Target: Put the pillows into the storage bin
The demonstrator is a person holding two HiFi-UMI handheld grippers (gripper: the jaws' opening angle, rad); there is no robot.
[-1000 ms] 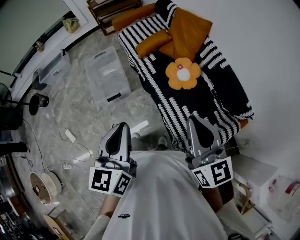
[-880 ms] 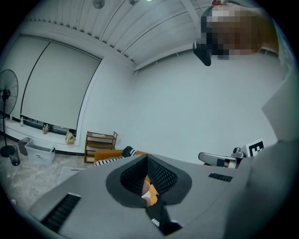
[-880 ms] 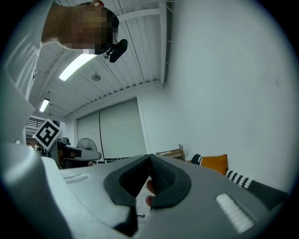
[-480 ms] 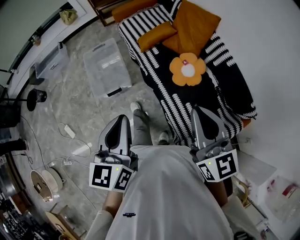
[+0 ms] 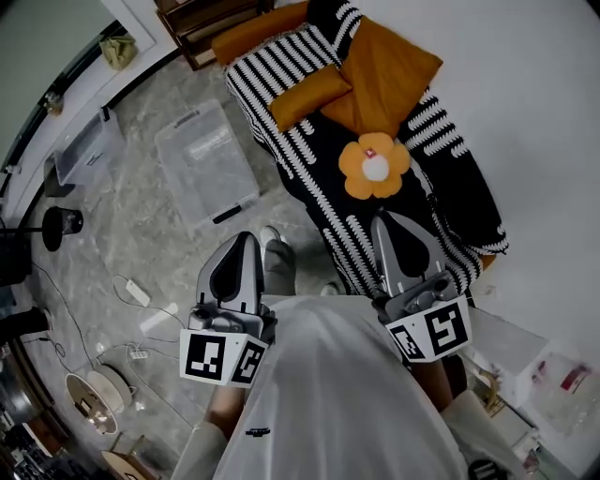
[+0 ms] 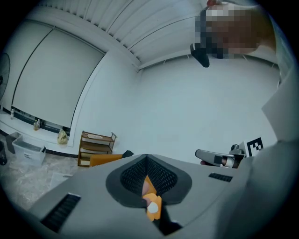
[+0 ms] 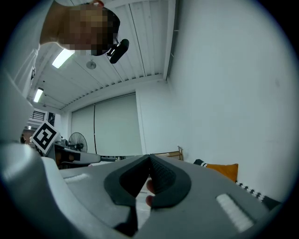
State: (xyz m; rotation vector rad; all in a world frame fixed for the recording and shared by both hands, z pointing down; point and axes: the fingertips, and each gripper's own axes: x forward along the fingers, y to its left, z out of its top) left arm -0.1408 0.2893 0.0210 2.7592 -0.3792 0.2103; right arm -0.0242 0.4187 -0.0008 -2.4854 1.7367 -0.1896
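Note:
Three orange pillows lie on the black-and-white striped bed (image 5: pixel 441 202): a long one (image 5: pixel 309 94), a big square one (image 5: pixel 386 67) and a flower-shaped one (image 5: pixel 375 167). A clear storage bin (image 5: pixel 206 164) stands on the floor left of the bed. My left gripper (image 5: pixel 246 240) is shut and holds nothing, raised in front of my body over the floor. My right gripper (image 5: pixel 385 221) is shut and holds nothing, above the bed's near end, short of the flower pillow. In the left gripper view the flower pillow (image 6: pixel 153 207) shows through the slot under the shut jaws of my left gripper (image 6: pixel 146 156).
A second clear bin (image 5: pixel 82 150) sits by the far wall. A wooden shelf (image 5: pixel 202 21) stands behind the bed. Cables and a power strip (image 5: pixel 138 293) lie on the marble floor, with a black stand (image 5: pixel 56 225) at the left. The white wall runs along the bed's right side.
The view has drifted a little, so the bed and bin sit slightly differently in the frame. My foot has stepped forward. Both grippers stay shut, holding nothing, in front of my body.

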